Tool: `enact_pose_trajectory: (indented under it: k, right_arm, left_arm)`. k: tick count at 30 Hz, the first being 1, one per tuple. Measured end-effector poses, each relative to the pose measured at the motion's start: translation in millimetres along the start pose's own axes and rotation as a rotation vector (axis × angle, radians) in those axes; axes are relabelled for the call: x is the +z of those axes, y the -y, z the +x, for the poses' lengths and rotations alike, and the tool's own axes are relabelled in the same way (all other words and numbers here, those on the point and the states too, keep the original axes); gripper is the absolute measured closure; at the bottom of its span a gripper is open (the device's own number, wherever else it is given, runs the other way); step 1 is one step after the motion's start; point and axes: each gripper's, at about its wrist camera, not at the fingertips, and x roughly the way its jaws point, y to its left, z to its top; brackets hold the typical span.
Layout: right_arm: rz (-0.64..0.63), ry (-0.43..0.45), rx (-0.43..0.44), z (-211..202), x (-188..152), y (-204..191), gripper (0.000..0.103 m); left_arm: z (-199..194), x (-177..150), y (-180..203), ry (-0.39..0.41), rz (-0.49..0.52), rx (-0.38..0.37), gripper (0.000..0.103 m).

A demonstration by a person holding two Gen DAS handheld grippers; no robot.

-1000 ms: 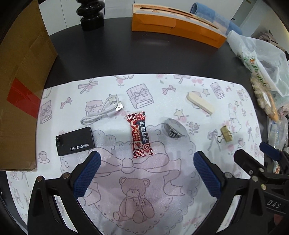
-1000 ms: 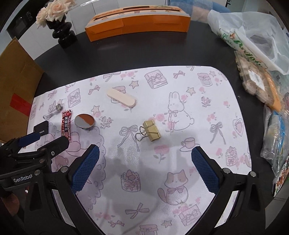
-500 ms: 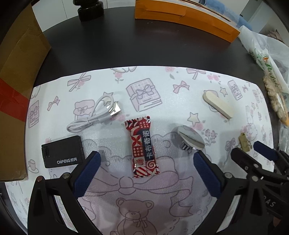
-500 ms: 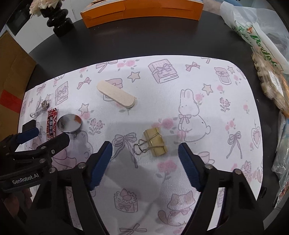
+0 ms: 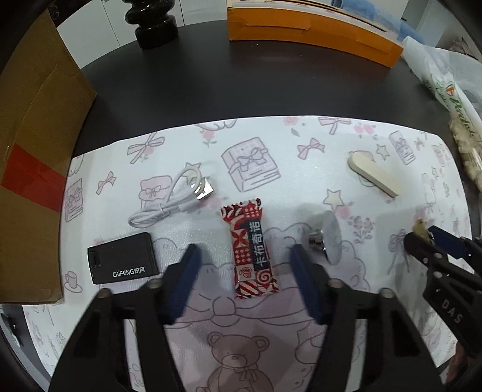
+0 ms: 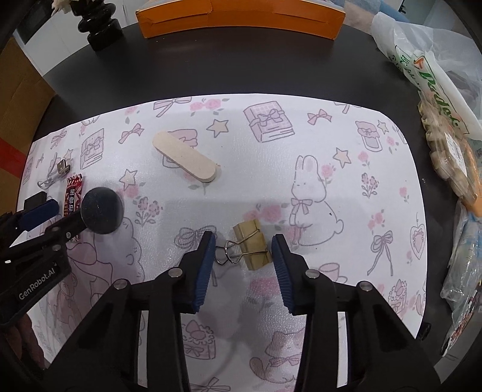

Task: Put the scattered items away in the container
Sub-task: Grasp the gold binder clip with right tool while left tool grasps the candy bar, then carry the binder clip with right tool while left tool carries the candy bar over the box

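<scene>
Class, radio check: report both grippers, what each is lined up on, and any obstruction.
Left gripper open, straddling candy bar. Right gripper open, straddling binder clip. Both items flat on mat, ungrasped. Nothing blocking.

Looks like somebody's home, probably a dining spot: a round black tabletop [image 6: 241, 72] with a cutesy pink bunny-and-bow print mat [image 6: 346, 211], a black turned vase [image 6: 101, 28], plastic grocery bags of snacks [image 6: 433, 99] and a brown cardboard box [image 5: 33, 169] off to the side.
</scene>
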Motion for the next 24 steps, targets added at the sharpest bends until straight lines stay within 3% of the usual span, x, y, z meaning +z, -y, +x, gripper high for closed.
enact_pose_trajectory:
  k: [2, 3, 5, 11, 13, 24]
  right_arm:
    - [0.007, 0.000, -0.002, -1, 0, 0, 0.064]
    - [0.008, 0.001, -0.007, -2, 0, 0, 0.078]
    - [0.006, 0.004, -0.022, -4, 1, -1, 0.084]
    - [0.018, 0.012, -0.021, -9, -2, 1, 0.085]
    - [0.023, 0.015, -0.019, -11, -3, 2, 0.091]
    - [0.067, 0.059, 0.017, -33, -1, 4, 0.090]
  left_arm:
    - [-2, 0, -1, 0.001, -0.003, -0.004, 0.081]
    - [-3, 1, -3, -0.002, -0.008, -0.010, 0.082]
    - [-3, 1, -6, -0.010, -0.016, -0.033, 0.083]
    - [-5, 0, -16, -0.028, -0.060, -0.101, 0.085]
    - [-9, -1, -18, -0.022, -0.058, -0.102, 0.085]
    - [-28, 3, -19, 0.002, -0.050, -0.117, 0.085]
